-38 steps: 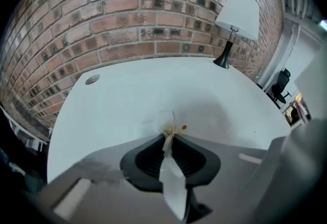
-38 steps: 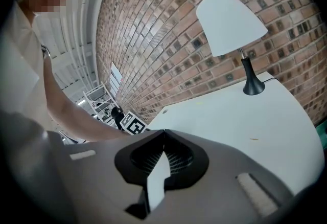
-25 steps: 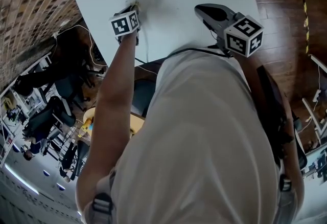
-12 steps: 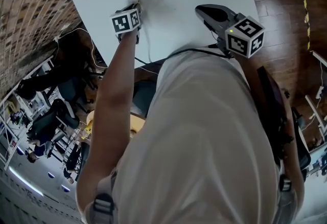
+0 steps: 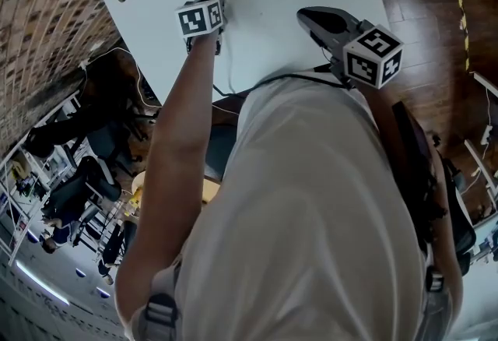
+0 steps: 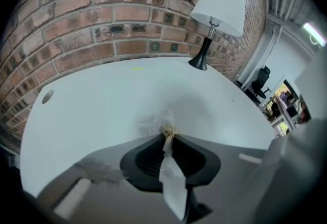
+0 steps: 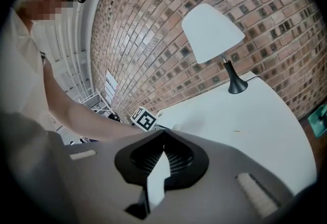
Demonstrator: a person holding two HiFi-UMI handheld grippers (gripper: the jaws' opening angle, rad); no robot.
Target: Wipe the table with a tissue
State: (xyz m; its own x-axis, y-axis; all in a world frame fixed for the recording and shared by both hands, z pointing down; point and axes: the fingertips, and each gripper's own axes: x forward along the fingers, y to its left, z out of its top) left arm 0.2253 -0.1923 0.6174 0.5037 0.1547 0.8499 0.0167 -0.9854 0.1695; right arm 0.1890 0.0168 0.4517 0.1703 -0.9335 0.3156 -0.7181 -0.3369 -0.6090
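While L gripper [image 6: 166, 137] pinches tissue [image 6: 159, 125] lengthwise, tip on table [image 6: 97, 100], R gripper [image 7: 163, 133] jaws closed.

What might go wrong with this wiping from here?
Only the tips of the left gripper pinch the tissue, so dragging it across the table might tear it or pull it free. A long sweep toward the lamp might knock it over.
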